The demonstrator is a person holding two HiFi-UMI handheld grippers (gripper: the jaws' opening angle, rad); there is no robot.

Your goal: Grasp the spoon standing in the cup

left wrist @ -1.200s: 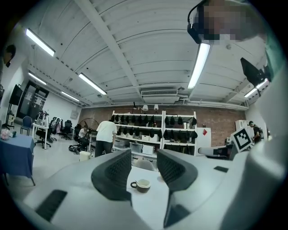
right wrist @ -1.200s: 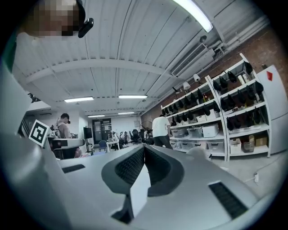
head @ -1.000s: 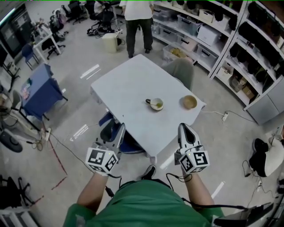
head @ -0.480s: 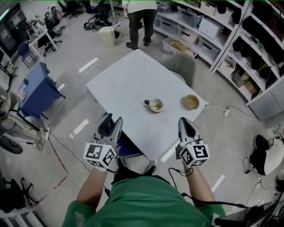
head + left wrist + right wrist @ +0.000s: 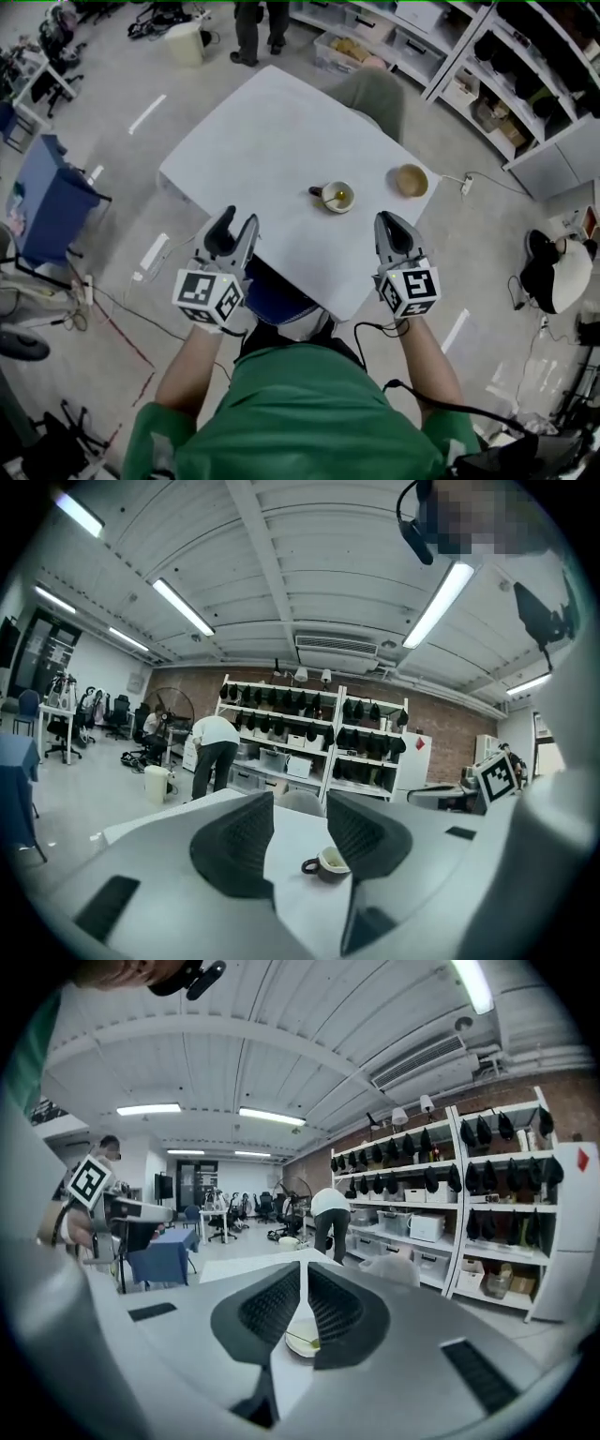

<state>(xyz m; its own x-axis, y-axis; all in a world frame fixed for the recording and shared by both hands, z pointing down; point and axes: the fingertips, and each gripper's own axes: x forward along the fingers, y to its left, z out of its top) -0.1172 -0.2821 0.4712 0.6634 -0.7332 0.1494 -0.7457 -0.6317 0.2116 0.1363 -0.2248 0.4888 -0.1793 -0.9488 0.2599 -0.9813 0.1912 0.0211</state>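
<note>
Cup: stood on the white table, towards its near-right edge.
Spoon: leaned inside the cup, untouched.
Wooden bowl: sat by the right corner, apart from the cup.
Left gripper: jaws apart, empty, at the near edge.
Right gripper: jaws nearly together, nothing between them.

The head view looked steeply down on the table from above its near corner. Both gripper views faced almost level across the table from just off that corner, sharing its top, the cup and the shelves beyond the table.
</note>
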